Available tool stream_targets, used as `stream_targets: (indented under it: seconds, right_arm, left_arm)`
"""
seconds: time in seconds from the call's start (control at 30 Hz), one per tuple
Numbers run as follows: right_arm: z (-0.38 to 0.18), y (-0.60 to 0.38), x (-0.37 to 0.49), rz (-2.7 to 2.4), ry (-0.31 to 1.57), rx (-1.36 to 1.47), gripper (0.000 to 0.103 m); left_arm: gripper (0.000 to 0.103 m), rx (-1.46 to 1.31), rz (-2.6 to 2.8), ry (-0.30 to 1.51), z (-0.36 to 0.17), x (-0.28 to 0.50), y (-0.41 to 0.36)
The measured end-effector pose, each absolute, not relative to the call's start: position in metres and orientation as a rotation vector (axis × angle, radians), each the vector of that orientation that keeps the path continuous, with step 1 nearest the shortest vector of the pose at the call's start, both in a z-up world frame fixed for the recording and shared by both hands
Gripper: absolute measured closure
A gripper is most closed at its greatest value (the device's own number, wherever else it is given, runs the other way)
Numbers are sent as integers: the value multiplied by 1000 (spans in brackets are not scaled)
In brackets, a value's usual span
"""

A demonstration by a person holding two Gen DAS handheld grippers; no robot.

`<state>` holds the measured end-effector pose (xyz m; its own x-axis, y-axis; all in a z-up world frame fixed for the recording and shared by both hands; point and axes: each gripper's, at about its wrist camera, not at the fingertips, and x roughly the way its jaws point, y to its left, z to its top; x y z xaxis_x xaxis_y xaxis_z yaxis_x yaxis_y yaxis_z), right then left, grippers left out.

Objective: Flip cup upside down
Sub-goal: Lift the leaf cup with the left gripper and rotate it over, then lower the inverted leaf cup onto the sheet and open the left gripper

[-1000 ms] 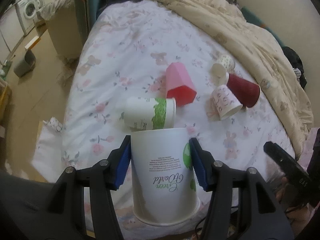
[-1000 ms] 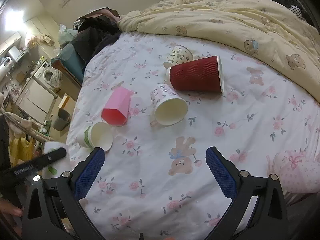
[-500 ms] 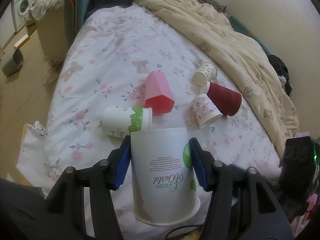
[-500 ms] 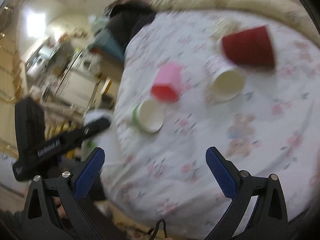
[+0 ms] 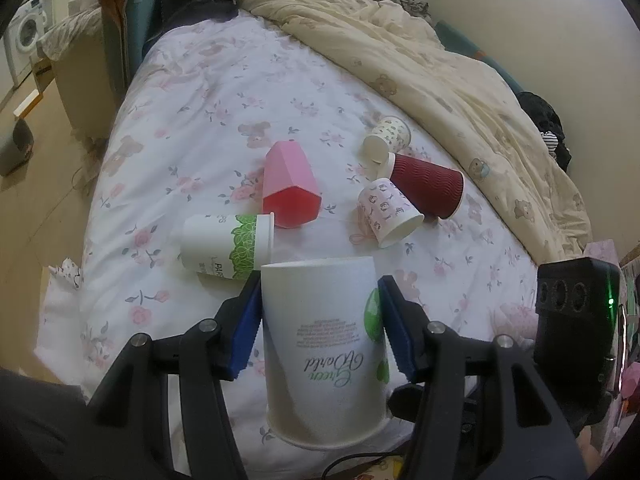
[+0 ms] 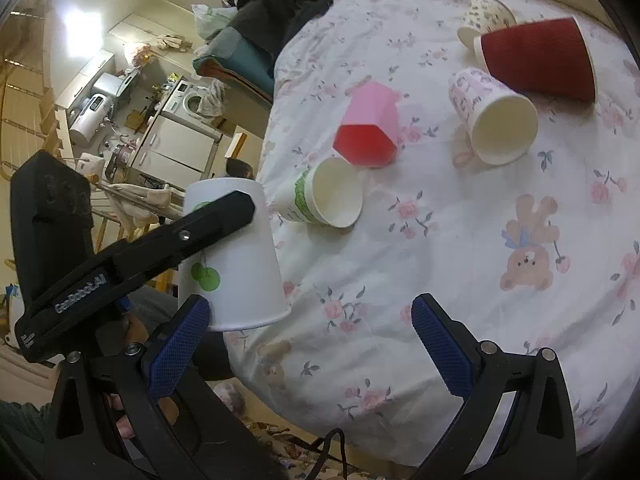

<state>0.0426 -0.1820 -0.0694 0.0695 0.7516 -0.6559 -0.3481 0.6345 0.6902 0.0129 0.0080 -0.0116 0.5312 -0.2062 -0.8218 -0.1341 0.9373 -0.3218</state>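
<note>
My left gripper (image 5: 320,322) is shut on a white paper cup with green print (image 5: 326,352). It holds the cup upside down, rim toward the camera, above the near edge of the bed. The same cup (image 6: 236,264) shows in the right wrist view with the left gripper's finger across it. My right gripper (image 6: 308,344) is open and empty, above the flowered sheet beside the held cup.
Several cups lie on their sides on the flowered sheet (image 5: 200,120): a green-banded white cup (image 5: 228,246), a pink faceted cup (image 5: 290,184), a patterned cup (image 5: 388,212), a dark red ribbed cup (image 5: 430,186), a small spotted cup (image 5: 386,138). A beige quilt (image 5: 440,68) lies at the right. The floor drops off at the left.
The left gripper has carried the held cup forward over the bed. The right gripper has swung left, so the held cup and left gripper now show in its view.
</note>
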Motion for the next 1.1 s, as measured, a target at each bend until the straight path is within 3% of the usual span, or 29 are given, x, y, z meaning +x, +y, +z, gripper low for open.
stream_targets:
  seconds: [0.4,0.73,1.1]
  right_arm:
    - [-90,-180,44,743,1320,275,0]
    - [-80,-188,45,834,1285,408,0]
    - [-88,-186,48,677,1302,247,0]
  left_arm:
    - [52,-370,-63,1007,-9,12,6]
    - [52,-457,-25,1017,-13,14,24]
    - [52,-393,-79,1047,-11,13,10]
